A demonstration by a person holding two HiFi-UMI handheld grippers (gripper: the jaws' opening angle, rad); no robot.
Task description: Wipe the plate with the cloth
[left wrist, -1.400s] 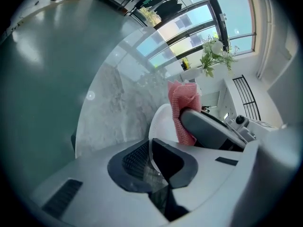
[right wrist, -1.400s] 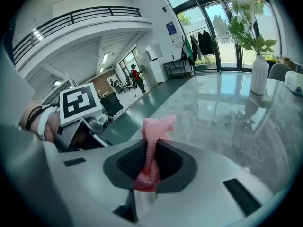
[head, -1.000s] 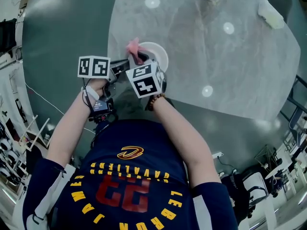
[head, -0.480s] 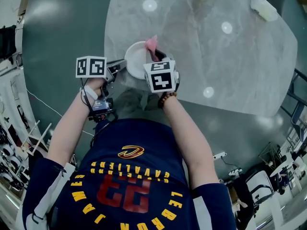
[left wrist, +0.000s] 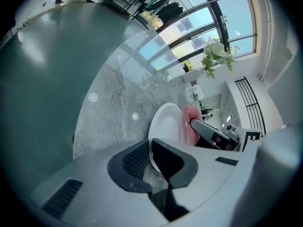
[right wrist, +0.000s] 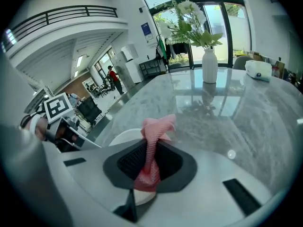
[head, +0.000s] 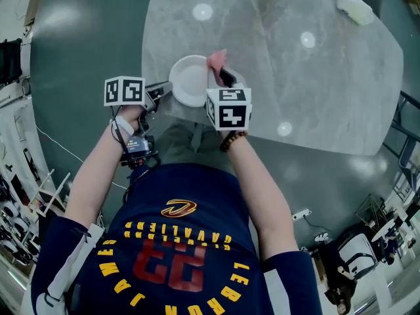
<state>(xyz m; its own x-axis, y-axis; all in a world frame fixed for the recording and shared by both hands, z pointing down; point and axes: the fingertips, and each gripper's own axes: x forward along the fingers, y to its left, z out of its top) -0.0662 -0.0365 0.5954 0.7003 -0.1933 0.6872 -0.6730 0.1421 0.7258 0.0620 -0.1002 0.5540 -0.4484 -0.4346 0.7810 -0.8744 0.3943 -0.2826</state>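
Observation:
A white plate [head: 189, 81] is held over the near edge of the marble table [head: 315, 77], with my left gripper [head: 164, 89] shut on its left rim. In the left gripper view the plate [left wrist: 165, 124] stands tilted on edge between the jaws of that gripper [left wrist: 151, 157]. My right gripper [head: 222, 74] is shut on a pink cloth [head: 216, 60] at the plate's right rim. In the right gripper view the cloth [right wrist: 154, 141] sticks up bunched from that gripper [right wrist: 149, 162], and the plate [right wrist: 124, 137] shows just left of it.
A white vase with flowers [right wrist: 209, 65] stands further back on the table, and a white lump [right wrist: 258, 70] lies at the far right. Dark green floor [head: 85, 38] surrounds the table. The person's body fills the lower part of the head view.
My right gripper has carried the pink cloth across the plate from its left side to its right rim, leaving the plate's face uncovered. The left gripper has kept still on the plate.

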